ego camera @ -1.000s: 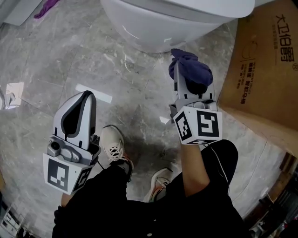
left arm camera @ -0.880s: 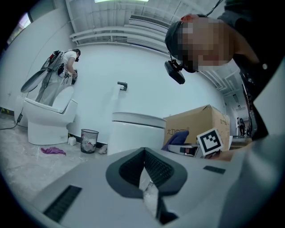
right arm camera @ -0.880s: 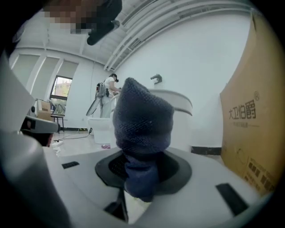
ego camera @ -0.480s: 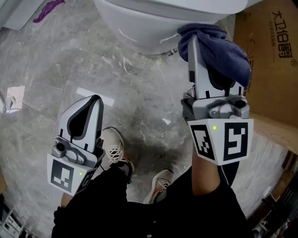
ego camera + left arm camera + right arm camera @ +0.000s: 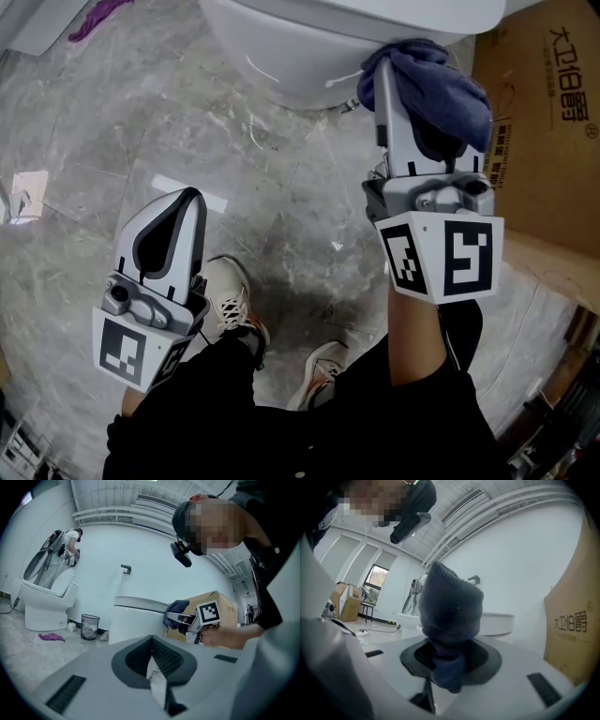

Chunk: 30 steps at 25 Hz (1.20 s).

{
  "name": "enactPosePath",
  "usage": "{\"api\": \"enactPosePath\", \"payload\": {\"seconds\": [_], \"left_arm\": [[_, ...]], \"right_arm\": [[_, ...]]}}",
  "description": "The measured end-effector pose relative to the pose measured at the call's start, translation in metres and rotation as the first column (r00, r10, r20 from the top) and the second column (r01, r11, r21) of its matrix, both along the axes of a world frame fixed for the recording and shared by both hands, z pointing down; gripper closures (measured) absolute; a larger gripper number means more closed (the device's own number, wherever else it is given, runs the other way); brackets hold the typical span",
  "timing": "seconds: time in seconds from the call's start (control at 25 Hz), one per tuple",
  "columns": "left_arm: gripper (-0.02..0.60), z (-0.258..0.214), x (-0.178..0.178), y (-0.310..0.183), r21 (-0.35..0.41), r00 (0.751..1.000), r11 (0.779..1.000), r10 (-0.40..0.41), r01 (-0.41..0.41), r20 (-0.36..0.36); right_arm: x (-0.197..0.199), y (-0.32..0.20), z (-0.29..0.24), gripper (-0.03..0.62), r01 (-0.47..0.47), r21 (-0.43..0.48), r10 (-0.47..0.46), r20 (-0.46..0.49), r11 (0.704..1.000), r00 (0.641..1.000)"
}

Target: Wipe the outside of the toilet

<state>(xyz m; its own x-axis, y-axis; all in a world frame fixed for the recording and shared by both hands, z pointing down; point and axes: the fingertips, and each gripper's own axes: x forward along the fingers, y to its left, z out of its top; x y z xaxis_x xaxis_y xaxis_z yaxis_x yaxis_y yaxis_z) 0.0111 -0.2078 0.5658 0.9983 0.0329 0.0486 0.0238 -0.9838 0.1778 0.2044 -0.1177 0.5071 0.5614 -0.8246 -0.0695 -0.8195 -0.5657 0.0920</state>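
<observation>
1. Right gripper (image 5: 398, 70), 1 o'clock: jaws clamped on a bunched, dark-blue knit cloth (image 5: 448, 94), which is up against the glossy, rounded white toilet (image 5: 300, 47).
2. Left gripper (image 5: 178, 202), 8 o'clock: jaws together with nothing between, above the veined grey marble floor (image 5: 187, 122).
3. Brown cardboard box (image 5: 544, 131), 2 o'clock, just beside the toilet.
</observation>
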Motion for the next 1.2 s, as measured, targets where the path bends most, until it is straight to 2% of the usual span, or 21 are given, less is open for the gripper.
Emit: {"api": "enactPosePath", "payload": {"seconds": [0.24,0.64,1.08,1.2], "left_arm": [[0.571,0.0,0.003,0.003,0.011,1.0,1.0,0.017,-0.017,0.001],[0.571,0.004,0.002,0.004,0.013,1.0,1.0,0.014,-0.014,0.018],[0.571,0.009,0.003,0.002,0.007,0.999,1.0,0.01,-0.01,0.032],[0.571,0.011,0.004,0.002,0.004,0.999,1.0,0.011,-0.011,0.039]], "right_arm": [[-0.001,-0.001,0.02,0.473,0.006,-0.021,-0.006,0.011,1.0,1.0],[0.0,-0.003,0.073,0.473,0.016,-0.08,-0.009,0.081,0.997,0.997],[0.001,-0.005,0.113,0.473,0.029,-0.121,-0.018,0.091,0.992,0.996],[0.003,-0.005,0.129,0.473,0.037,-0.142,-0.019,0.125,0.989,0.992]]}}
